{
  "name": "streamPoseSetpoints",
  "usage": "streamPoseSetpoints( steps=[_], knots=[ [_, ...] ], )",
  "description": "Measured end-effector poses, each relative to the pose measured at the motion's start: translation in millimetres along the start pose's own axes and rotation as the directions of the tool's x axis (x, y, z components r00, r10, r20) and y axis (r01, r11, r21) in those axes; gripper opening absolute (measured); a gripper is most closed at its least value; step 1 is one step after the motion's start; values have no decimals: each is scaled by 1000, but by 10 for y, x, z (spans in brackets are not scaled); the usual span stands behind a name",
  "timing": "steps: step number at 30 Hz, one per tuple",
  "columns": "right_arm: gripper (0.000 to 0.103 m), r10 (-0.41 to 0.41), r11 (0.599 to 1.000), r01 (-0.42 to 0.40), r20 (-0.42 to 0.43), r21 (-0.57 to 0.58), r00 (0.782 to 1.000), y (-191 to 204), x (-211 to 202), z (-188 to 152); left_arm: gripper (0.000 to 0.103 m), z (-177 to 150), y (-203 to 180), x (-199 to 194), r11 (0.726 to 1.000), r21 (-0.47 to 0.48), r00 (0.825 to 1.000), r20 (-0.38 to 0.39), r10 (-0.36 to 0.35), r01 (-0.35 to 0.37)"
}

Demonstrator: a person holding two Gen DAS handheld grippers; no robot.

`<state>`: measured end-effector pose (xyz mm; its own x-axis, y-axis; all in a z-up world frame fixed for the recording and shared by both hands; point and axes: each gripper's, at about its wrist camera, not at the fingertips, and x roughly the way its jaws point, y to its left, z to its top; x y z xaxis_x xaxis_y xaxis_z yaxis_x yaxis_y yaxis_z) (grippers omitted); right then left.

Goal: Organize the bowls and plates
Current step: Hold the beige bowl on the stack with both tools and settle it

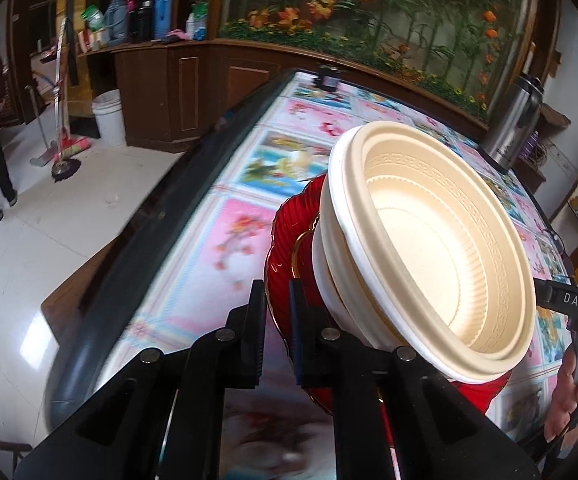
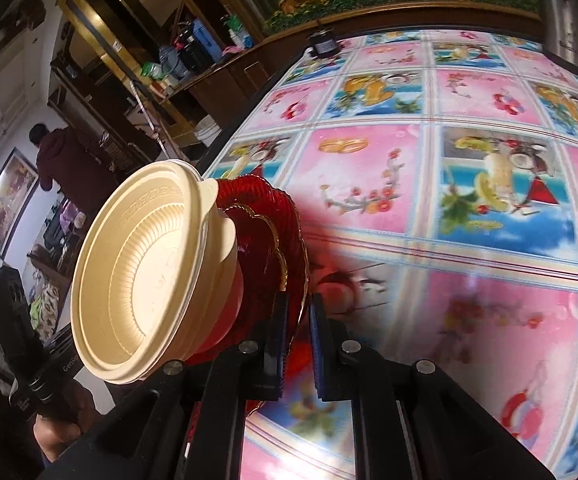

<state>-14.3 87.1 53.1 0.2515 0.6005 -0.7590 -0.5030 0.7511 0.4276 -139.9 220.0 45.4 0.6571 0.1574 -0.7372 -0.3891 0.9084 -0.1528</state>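
Both claws pinch the same red plate by its rim, one at each side. The left claw [image 1: 277, 312] has its pads clamped narrow on the near edge of the red plate [image 1: 285, 248], and the right claw [image 2: 297, 320] grips the opposite edge. Nested cream bowls [image 1: 441, 248] sit on the plate, just beyond each claw's tips. The stack is held above the flowered worktop [image 2: 449, 200].
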Motion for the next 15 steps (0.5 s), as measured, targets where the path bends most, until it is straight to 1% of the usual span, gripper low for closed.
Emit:
streamPoseSetpoints(
  steps=[6, 13, 15],
  knots=[
    [10, -44, 997, 40, 61, 68, 997, -465, -311, 56, 8, 120, -524, 136, 997, 59, 999, -16, -42, 42],
    [10, -91, 982, 66, 135, 179, 987, -1105, -692, 92, 8, 254, -1164, 392, 985, 127, 991, -74, -107, 116],
    [10, -112, 976, 79, 154, 205, 982, -1273, -785, 100, 8, 288, -1320, 451, 982, 141, 990, -84, -116, 127]
  ],
)
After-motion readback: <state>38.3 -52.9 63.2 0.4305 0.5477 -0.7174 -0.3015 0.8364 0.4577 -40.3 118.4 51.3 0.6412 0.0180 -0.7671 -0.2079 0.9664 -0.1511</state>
